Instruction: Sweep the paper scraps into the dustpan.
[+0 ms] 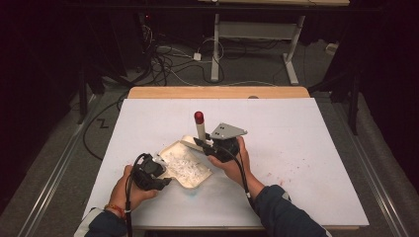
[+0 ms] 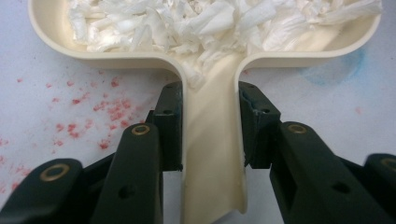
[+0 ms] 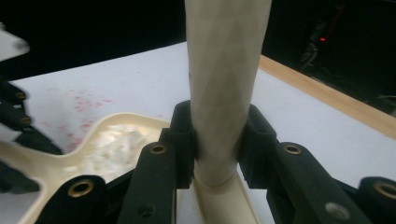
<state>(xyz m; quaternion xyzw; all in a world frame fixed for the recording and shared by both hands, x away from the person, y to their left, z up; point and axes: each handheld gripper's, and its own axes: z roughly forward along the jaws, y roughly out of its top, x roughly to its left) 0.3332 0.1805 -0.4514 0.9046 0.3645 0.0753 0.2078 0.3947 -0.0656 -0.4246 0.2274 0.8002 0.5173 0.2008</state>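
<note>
A cream dustpan (image 1: 193,181) lies on the white table, with white paper scraps (image 1: 184,167) heaped in it. My left gripper (image 1: 160,175) is shut on the dustpan's handle (image 2: 212,154), and its pads press both sides just below the tray of scraps (image 2: 210,23). My right gripper (image 1: 205,144) is shut on a cream stick-like handle (image 1: 200,129) with a red cap (image 1: 198,117). It stands nearly upright over the pan's far edge. In the right gripper view the handle (image 3: 224,70) rises between the pads of that gripper (image 3: 218,121). The dustpan (image 3: 60,158) lies to the left there.
The white table cover (image 1: 306,128) carries faint red specks (image 1: 291,168) to the right, more red specks (image 2: 93,116) beside the pan handle, and a blue smear (image 2: 334,70). A wooden edge (image 1: 217,92) borders the far side. Cables (image 1: 168,64) and a white desk frame (image 1: 257,29) stand on the floor beyond.
</note>
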